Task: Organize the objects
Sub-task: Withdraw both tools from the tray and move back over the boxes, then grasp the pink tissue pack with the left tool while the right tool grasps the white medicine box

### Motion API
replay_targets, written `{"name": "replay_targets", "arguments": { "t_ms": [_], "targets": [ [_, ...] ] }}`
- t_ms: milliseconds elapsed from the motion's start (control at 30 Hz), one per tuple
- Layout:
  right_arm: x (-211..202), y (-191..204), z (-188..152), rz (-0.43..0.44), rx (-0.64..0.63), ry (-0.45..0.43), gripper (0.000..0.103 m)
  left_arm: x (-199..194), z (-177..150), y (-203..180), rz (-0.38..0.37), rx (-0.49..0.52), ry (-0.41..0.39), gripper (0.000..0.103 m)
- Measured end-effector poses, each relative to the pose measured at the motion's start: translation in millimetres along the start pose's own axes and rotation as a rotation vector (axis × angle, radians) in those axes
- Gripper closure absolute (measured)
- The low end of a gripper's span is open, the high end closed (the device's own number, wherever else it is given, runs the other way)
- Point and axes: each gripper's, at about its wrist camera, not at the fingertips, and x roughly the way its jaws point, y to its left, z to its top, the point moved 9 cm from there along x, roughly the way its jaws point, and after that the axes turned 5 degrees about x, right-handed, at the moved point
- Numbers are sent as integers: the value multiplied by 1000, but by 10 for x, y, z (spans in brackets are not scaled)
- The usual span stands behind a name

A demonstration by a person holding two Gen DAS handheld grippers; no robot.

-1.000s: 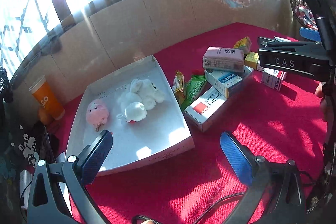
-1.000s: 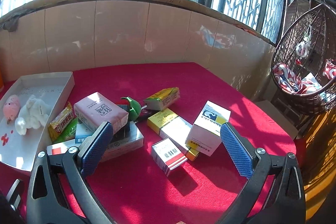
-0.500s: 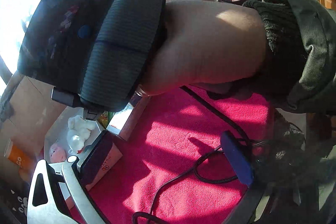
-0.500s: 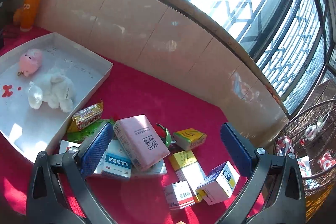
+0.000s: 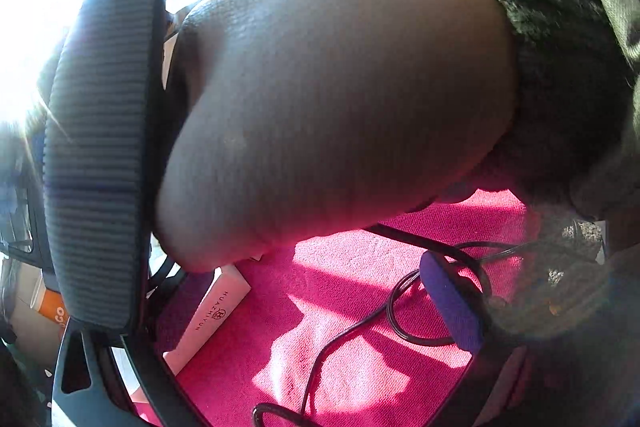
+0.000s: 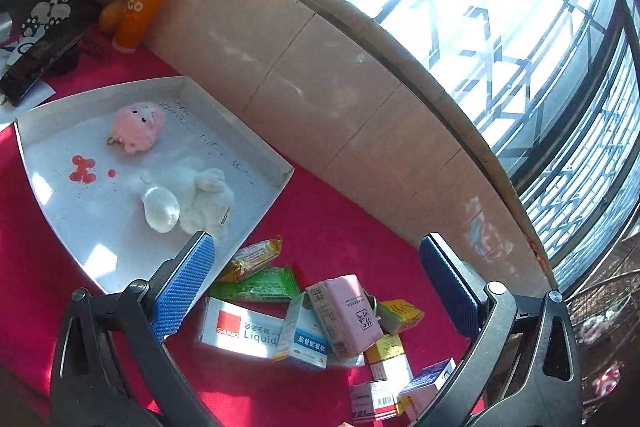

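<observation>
In the right wrist view my right gripper (image 6: 316,291) is open and holds nothing, hovering above a pile of packages on the red cloth. The pile includes a pink box (image 6: 346,315), a red-and-white SANO Liquid box (image 6: 240,331), a blue-and-white box (image 6: 304,337), a green snack packet (image 6: 256,287) and a yellow snack packet (image 6: 252,257). Left of it, a white tray (image 6: 60,195) holds a pink plush (image 6: 138,127) and a white plush (image 6: 200,203). In the left wrist view my left gripper (image 5: 316,307) is open over red cloth; a person's hand (image 5: 320,99) blocks most of that view.
A black ribbed handle (image 5: 96,147) and a black cable (image 5: 360,323) lie close ahead in the left wrist view, beside the tray's corner (image 5: 212,315). An orange cup (image 6: 140,13) stands by the tiled wall (image 6: 340,99). A wicker hanging chair (image 6: 600,323) is at far right.
The left wrist view swung from the tray and boxes to being blocked by the hand and handle. The right gripper rose and turned left, bringing the tray into view.
</observation>
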Motion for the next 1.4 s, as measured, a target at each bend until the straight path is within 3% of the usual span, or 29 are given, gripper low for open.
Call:
{"name": "replay_targets", "arguments": {
  "t_ms": [100,200,400,467,533,633,700,833,967,1100,1233,1400],
  "targets": [
    [106,-185,-103,-4,83,61,1,-2,42,105,-19,-46,-16,0],
    [215,-652,-314,-44,249,113,0,-79,89,388,-24,-134,-59,0],
    [75,-1820,-956,-165,580,118,0,-241,-65,1278,23,-457,-123,0],
    [1,-2120,-1221,-172,695,117,0,-163,-124,1429,-3,-541,-139,0],
    [13,-2294,-1496,-147,792,147,0,-10,-167,1513,-75,-591,-171,0],
    [117,-2324,-1828,-84,885,201,0,291,-107,1376,-246,-584,-151,0],
    [200,-2256,-1965,-46,915,236,0,463,-70,1205,-308,-531,-97,0],
    [308,-2174,-2052,0,973,242,0,660,6,1049,-308,-468,-44,0],
    [405,-2236,-2167,-1,1056,244,0,772,126,1175,-320,-538,-40,0],
    [558,-2187,-2145,-13,1050,268,0,928,304,1301,-295,-585,-39,0],
    [698,-2084,-2099,-80,1001,305,0,1094,497,1207,-242,-522,-10,0],
    [820,-2033,-2162,-76,1023,340,0,1296,655,1074,-198,-446,32,0]
  ]
}}
